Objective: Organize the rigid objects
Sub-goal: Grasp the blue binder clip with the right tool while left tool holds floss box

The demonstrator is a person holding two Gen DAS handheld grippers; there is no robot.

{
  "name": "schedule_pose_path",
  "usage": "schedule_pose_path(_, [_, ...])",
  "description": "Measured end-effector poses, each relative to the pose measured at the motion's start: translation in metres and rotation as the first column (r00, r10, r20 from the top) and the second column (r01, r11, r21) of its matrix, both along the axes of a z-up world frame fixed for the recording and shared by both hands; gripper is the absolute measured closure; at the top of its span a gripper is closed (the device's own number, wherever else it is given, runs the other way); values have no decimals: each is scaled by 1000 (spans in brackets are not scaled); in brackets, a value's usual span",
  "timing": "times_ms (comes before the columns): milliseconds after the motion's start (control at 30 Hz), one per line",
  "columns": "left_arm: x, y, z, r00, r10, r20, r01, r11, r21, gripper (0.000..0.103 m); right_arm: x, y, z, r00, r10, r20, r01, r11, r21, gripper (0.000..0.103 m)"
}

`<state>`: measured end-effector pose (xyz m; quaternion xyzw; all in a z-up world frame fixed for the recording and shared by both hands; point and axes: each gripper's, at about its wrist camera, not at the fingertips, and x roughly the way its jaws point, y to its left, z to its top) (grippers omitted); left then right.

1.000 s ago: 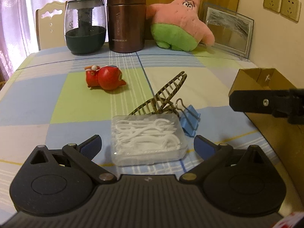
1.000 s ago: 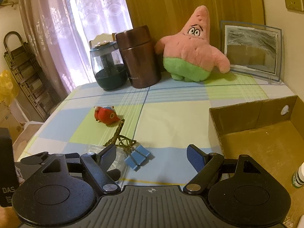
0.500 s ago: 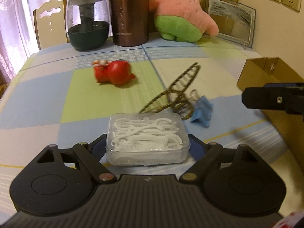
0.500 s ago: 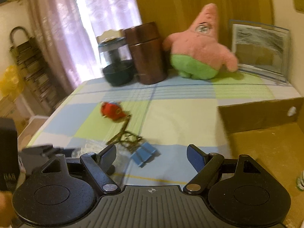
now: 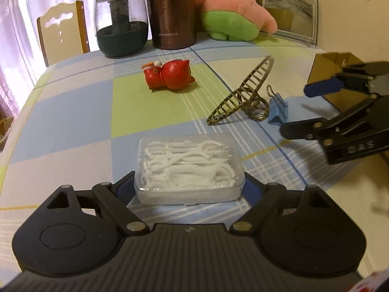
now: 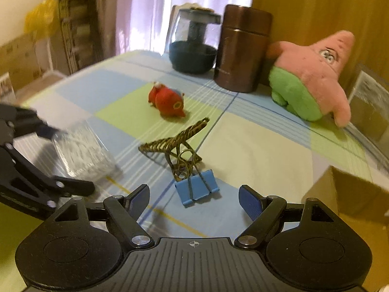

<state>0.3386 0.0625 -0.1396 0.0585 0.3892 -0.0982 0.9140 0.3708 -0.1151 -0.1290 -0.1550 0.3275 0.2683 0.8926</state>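
On the left, the left claw straddles a clear box of floss picks lying flat on the checked counter. Its blue pads sit against the box's two short ends and the jaws are opening slightly, so the grip looks light, likely a hold for carrying the box away. Beyond it, a red toy lies on its side on a green square, well apart from the rest. Right of centre, a gold hair clip rests touching a blue binder clip. The right claw hangs released with the binder clip between its wide fingers, pads not touching; it seems lined up to take that clip, though the hair clip leaning on it could snag. At far right stands an open cardboard box, probably the destination. A dark jar, a brown flask and a pink plush star line the back edge, out of the way.
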Motion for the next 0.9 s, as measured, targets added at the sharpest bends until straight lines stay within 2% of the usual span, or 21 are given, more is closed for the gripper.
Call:
schedule_pose_path(133, [2,2,2,1000,4,7,-3,1000,-22,16,7,6,-10,1000,11,13,-10,998,-59,26])
schedule_pose_path(200, [2,1,3,1000,2,14,-1,1000,-21,16,12,8,-14,1000,3,13,-2,997,-75,29])
schedule_pose_path(400, [3,1,6,1000,9,22,-8,999,-33,16,23,10,-16,1000,8,29,-6,998,-63,36])
schedule_pose_path(500, [5,1,7,1000,18,23,-17,999,-41,16,27,11,-15,1000,22,14,-21,999,-32,51])
schedule_pose_path(533, [5,1,7,1000,18,24,-17,999,-40,16,27,11,-14,1000,29,7,-29,999,-27,61])
schedule_pose_path(700, [6,0,7,999,19,28,-18,999,-41,16,25,7,-11,999,26,-43,-26,1000,1,61])
schedule_pose_path(900, [7,-4,6,999,18,30,-18,1000,-24,16,19,-8,-3,988,-40,-149,49,997,58,63])
